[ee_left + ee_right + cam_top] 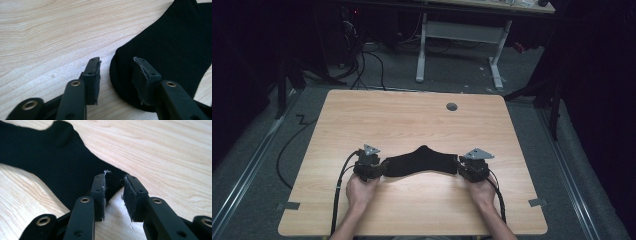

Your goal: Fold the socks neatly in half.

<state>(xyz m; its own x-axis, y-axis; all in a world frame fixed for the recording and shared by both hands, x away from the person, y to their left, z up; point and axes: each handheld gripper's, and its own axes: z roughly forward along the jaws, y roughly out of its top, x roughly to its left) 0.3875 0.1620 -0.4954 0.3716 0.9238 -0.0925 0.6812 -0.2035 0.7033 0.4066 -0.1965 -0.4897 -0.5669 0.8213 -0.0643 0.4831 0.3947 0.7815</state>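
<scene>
A black sock point(422, 161) lies flat on the wooden table point(412, 115), stretched left to right with its heel bump pointing away from me. My left gripper point(383, 168) sits at the sock's left, rounded end. In the left gripper view the jaws point(116, 62) stand apart: one is over bare wood, the other over the sock point(170, 45), with the sock's edge in the gap and no pad pressing it. My right gripper point(460, 168) is at the sock's right end. There the jaws point(115, 177) straddle the straight end of the sock point(50, 150) with a gap showing.
A grey grommet point(452, 106) sits in the table near its far edge. Two bits of grey tape point(289, 205) point(538, 202) mark the near corners. Cables point(339, 185) trail from each gripper past the forearms. A white-legged desk point(462, 30) stands beyond the table.
</scene>
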